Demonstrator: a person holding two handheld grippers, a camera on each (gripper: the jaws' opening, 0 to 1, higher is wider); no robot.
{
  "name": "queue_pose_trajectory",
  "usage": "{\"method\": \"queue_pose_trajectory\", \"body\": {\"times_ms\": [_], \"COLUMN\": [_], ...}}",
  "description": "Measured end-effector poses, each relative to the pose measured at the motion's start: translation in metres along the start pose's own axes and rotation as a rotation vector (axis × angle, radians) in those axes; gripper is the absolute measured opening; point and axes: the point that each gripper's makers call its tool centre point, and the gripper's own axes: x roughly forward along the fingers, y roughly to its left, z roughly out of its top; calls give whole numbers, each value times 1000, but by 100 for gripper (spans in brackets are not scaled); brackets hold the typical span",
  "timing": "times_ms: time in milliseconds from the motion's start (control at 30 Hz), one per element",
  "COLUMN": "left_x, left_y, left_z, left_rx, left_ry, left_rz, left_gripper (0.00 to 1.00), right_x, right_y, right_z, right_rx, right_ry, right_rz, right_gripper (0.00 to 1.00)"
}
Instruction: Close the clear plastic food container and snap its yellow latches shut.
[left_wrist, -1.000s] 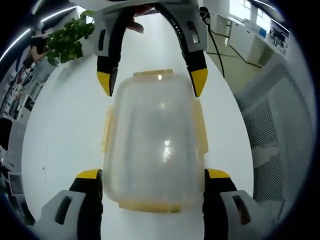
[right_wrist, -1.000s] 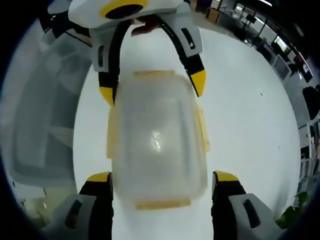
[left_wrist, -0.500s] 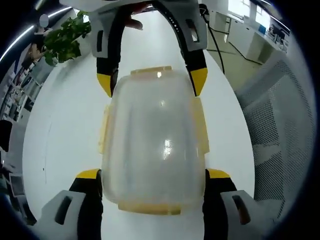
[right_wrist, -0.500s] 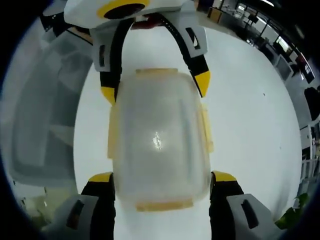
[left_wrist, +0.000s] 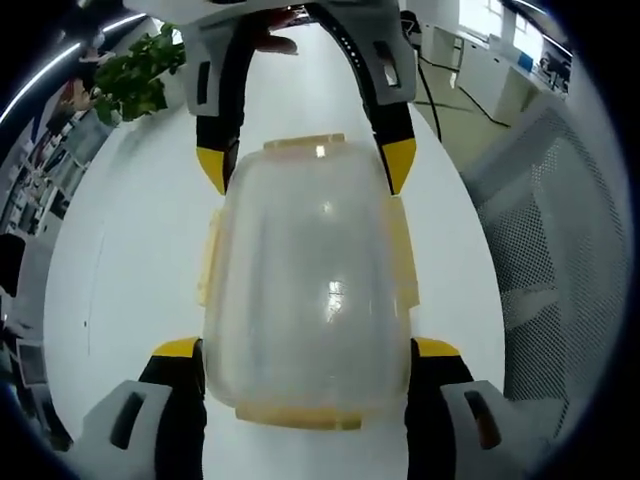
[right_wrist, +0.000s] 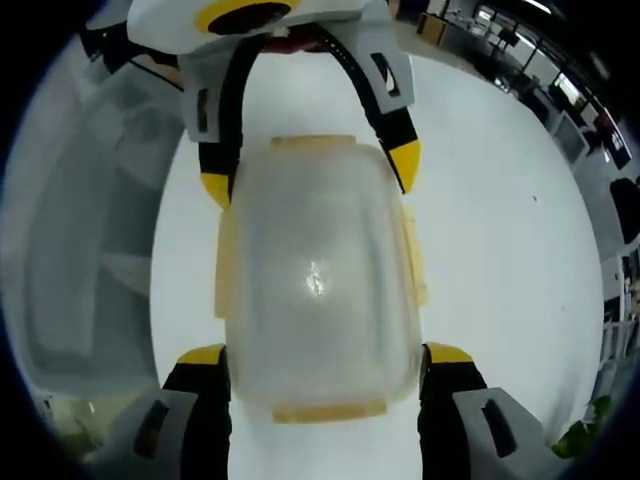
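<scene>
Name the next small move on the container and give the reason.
Probably press down to seat the lid: the clear container sits on the white table between the left gripper fingers and the right gripper fingers, one at each end, and its yellow latches look flared out.

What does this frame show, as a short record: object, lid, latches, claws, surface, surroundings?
object: clear container with yellow latches
lid: on top
latches: four show at the edges; snapped or not, cannot tell
left claw: jaws flank one end of the container
right claw: jaws flank the opposite end
surface: white table
surroundings: plant, mesh chair, clear bin
</scene>
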Motion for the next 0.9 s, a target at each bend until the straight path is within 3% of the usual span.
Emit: {"method": "queue_pose_trajectory", "body": {"times_ms": [900], "left_x": [-25], "left_y": [-10], "left_z": [-55], "left_rx": [-27], "left_ry": [9], "left_rz": [10], "left_gripper": [83], "right_x": [19], "right_y": [12], "right_z": [56], "right_rx": [-17], "right_ry": [13], "right_rz": [8], "right_gripper": [77]}}
